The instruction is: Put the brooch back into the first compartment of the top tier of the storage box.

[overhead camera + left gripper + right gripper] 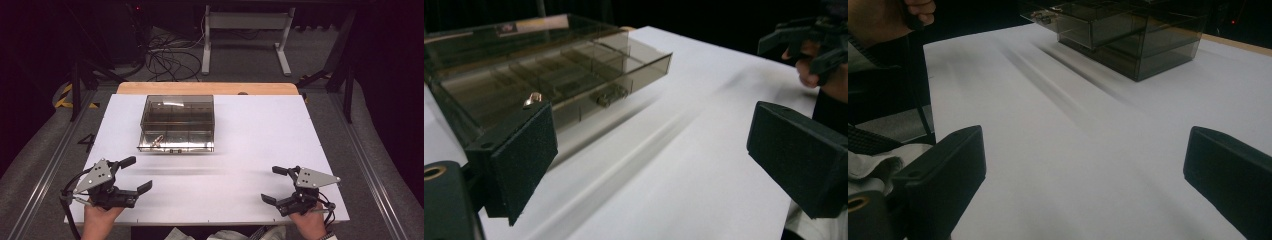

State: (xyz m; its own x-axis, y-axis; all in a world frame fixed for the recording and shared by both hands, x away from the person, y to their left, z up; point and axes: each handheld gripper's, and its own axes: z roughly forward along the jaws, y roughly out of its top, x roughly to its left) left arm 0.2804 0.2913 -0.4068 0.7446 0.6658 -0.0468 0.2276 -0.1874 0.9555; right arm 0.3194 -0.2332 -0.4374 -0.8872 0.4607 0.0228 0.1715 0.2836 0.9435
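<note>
- Both grippers sit at the near edge of the table, closest to the camera: left gripper at the near left, right gripper at the near right, each held in a hand.
- Fingers on both are spread wide and gripping nothing; in the gripper views there's just bare white table between the black pads.
- What they're facing is a smoky see-through compartment box, sitting mid-table toward the far side, a bit left of centre and well apart from both grippers.
- It has dividers inside, and a small brass-coloured bit lies in its near-left compartment. Looks like a little latch on the near wall, but it's too small to be sure.
- My read: this is the very start, nothing touched yet.
- Next move would be reaching forward to the box. I'd guess one gripper steadies it while the other works the near edge or goes for the small part, so line up carefully, since that piece is tiny and the walls are slick.
</note>
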